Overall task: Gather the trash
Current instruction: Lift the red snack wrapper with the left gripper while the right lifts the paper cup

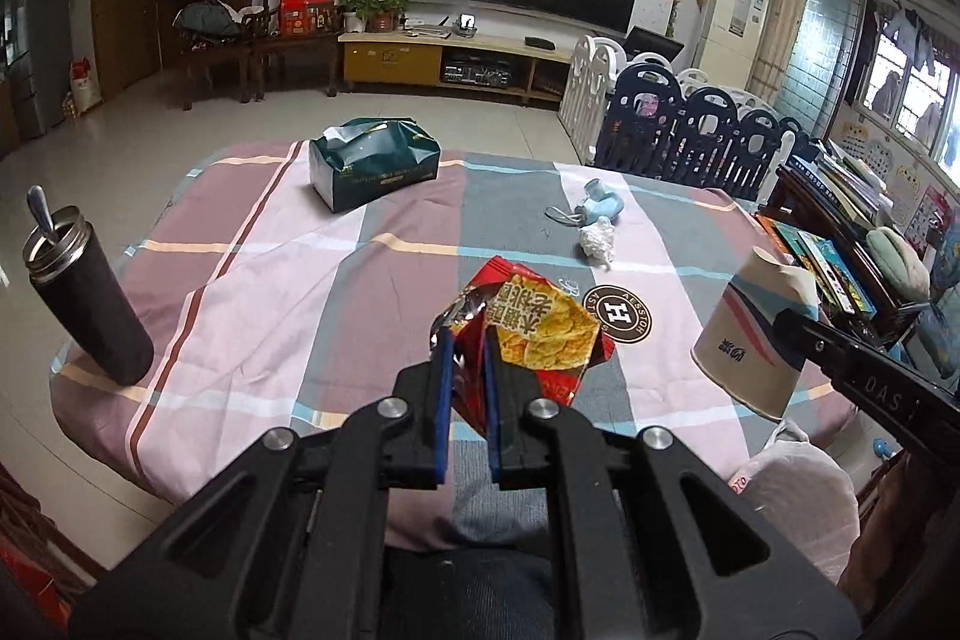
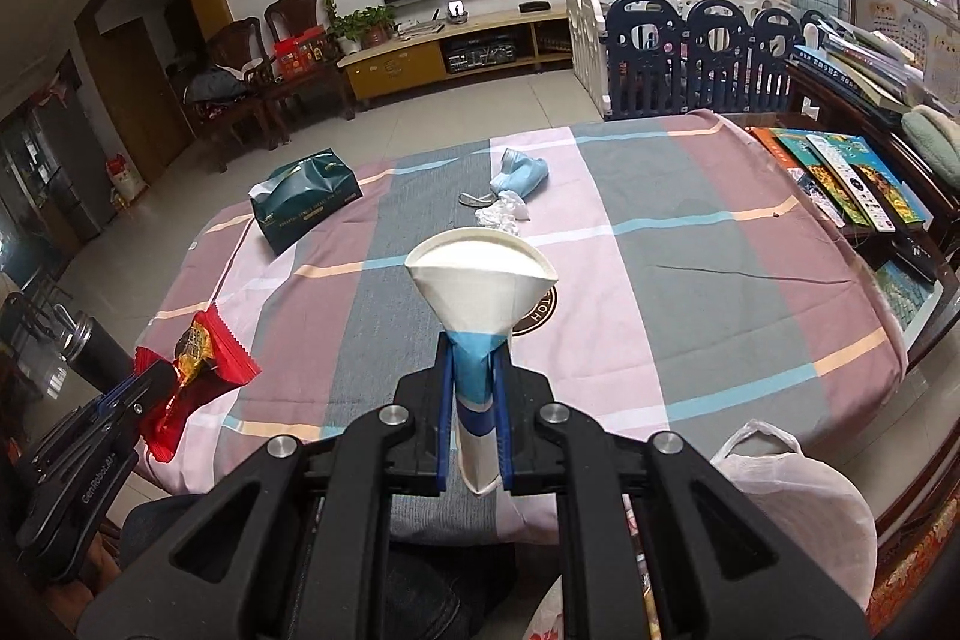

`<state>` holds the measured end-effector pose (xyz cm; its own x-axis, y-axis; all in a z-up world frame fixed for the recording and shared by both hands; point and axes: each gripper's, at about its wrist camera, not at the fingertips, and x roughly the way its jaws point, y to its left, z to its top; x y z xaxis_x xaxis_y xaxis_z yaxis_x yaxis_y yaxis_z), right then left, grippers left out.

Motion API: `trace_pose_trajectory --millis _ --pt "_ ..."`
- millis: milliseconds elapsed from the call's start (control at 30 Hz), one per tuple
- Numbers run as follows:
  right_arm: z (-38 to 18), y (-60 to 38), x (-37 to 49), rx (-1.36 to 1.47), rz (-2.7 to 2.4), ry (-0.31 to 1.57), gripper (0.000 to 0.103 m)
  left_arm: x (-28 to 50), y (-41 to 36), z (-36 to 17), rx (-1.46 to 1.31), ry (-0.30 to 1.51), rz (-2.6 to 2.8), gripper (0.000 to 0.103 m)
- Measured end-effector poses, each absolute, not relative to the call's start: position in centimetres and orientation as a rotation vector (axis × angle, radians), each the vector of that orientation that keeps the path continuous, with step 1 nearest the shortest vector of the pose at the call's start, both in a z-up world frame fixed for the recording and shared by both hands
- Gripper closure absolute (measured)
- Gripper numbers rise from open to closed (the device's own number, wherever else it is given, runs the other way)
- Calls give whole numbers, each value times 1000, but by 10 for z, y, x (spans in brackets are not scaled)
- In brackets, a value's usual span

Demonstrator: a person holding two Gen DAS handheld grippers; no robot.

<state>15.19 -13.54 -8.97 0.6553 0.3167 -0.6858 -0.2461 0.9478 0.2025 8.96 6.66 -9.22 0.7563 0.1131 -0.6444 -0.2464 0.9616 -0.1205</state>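
Note:
My left gripper [image 1: 467,340] is shut on a red snack wrapper [image 1: 540,328] and holds it above the near part of the table; it also shows in the right wrist view [image 2: 192,370]. My right gripper [image 2: 474,346] is shut on a squashed paper cup [image 2: 480,280], held above the table; the cup also shows in the left wrist view [image 1: 756,334]. A blue face mask [image 2: 519,175] and a crumpled white tissue [image 2: 501,214] lie on the far middle of the plaid tablecloth [image 2: 690,250]. A white plastic bag [image 2: 792,508] hangs open at the near right table edge.
A green tissue box [image 1: 372,163] sits at the far left of the table. A black thermos [image 1: 84,298] stands at the left edge. Books [image 2: 852,178] lie on a side table at the right. A playpen fence [image 2: 690,58] stands beyond the table.

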Motion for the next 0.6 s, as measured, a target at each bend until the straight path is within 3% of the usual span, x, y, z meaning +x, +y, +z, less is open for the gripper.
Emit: trace_pose_trajectory --millis 600 --pt "-77 -107 133 16 296 793 90 69 94 -71 -273 620 248 93"
